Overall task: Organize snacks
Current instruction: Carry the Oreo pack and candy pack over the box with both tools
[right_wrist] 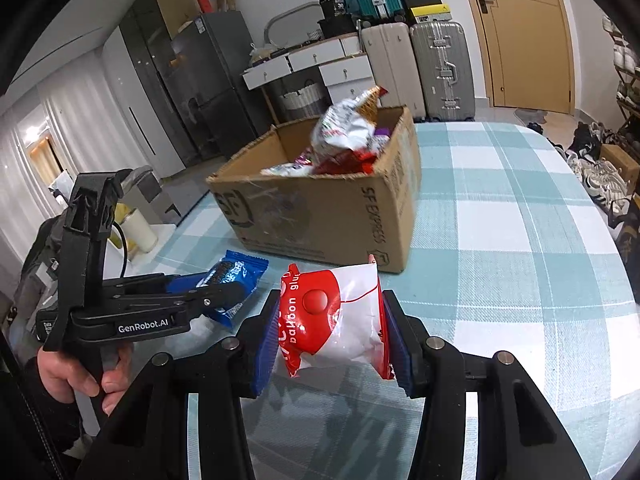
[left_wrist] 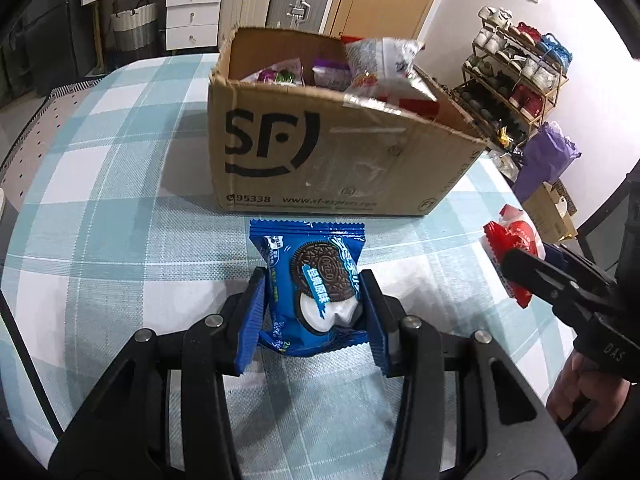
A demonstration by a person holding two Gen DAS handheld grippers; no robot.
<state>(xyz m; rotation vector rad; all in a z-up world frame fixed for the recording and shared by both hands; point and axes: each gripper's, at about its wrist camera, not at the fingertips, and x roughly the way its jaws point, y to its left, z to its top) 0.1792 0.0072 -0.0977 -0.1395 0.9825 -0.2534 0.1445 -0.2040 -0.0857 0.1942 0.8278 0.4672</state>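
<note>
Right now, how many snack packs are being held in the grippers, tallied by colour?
Blue Oreo pack, in left hand-held gripper: 1
Red and white pack, in right hand-held gripper: 1
Total: 2

Even indoor light, soft shadows on the tablecloth (left_wrist: 100, 200), heavy fisheye bending, dark vignetted corners
</note>
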